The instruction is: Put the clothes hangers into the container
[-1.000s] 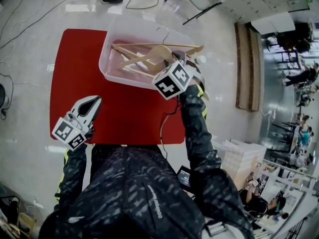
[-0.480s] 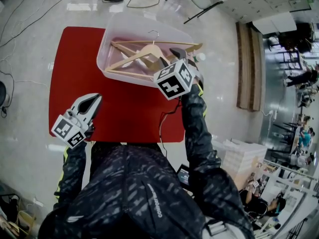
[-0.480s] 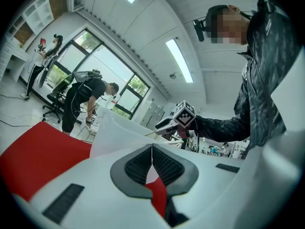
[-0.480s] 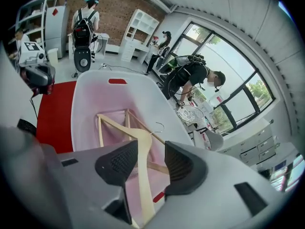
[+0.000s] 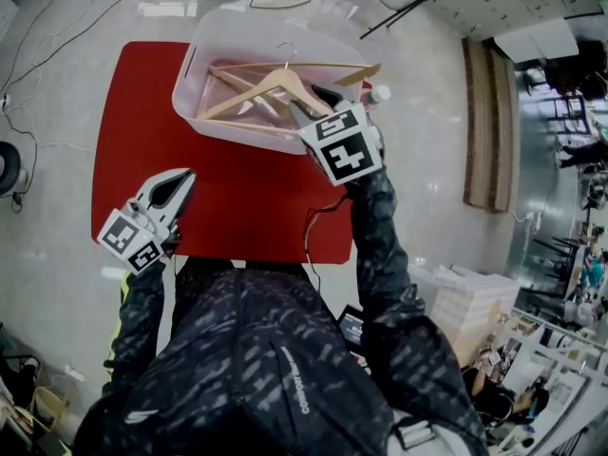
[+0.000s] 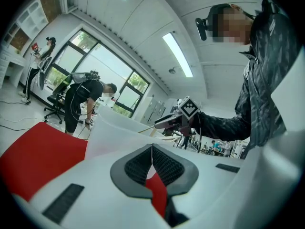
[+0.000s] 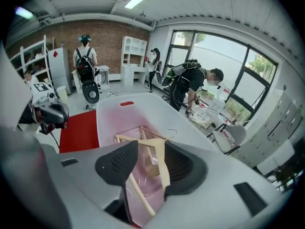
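The right gripper (image 5: 307, 105) is tipped nose-down over the near rim of the container (image 5: 190, 69). Its jaws have just been opening and stand well apart, clamping nothing. In its own view the pale wooden hanger (image 7: 161, 152) runs between them. One shoulder lies close along the right-hand pad, and the left-hand pad is clear of it. So the hanger looks let go, resting on top of the other hangers (image 5: 304, 66) inside the container, just ahead of and below the tips. Its wire hook (image 5: 285, 49) points away from the gripper, toward the far wall.

On the other side, the left gripper (image 5: 180, 177) is held level above the near left part of the red table (image 5: 142, 103), well apart from the container. Its pads are pressed together with nothing in them.

The hanger looks like light, stiff wood that will not bend or sag in a grip. The smooth finish may be slippery, though, and a hold far out on one arm would likely let it swing about the pads. The better place to take hold is probably the thick neck just under the hook, or the shoulder close beside it. The thin lower bar seems the weaker part. The hook could catch on the hangers beneath if it is dragged.
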Action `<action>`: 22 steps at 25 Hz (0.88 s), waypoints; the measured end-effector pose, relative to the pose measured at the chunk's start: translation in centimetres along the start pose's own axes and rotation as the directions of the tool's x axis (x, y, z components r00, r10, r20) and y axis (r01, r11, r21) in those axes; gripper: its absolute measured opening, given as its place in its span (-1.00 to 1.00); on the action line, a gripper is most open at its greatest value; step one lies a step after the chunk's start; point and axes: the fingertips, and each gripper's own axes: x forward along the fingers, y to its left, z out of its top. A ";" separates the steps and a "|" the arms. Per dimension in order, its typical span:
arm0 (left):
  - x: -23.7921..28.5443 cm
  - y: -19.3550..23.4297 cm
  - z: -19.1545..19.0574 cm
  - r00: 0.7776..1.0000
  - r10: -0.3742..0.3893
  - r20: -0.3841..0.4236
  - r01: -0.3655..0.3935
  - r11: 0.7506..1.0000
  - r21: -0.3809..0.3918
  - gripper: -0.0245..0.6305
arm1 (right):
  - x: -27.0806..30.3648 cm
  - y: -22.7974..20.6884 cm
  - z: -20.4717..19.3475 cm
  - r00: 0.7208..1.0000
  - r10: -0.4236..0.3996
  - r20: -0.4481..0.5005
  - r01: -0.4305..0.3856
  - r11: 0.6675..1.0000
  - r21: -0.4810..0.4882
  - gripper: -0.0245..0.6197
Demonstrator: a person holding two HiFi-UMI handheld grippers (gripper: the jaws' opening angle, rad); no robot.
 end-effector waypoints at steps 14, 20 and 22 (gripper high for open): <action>-0.6 -7.7 -3.2 0.983 0.183 0.029 -0.182 0.983 -0.018 -0.89 | -4.9 2.6 -3.0 0.966 0.214 0.146 -0.206 0.976 -0.072 -0.37; -1.2 -10.5 -6.4 0.973 0.231 -0.012 -0.232 0.971 -0.059 -0.89 | -4.5 4.8 -5.4 0.943 0.304 0.136 -0.291 0.951 -0.107 -0.37; -0.9 -10.5 -7.0 0.972 0.232 -0.034 -0.233 0.971 -0.059 -0.89 | -4.1 4.9 -5.7 0.937 0.322 0.132 -0.308 0.944 -0.121 -0.37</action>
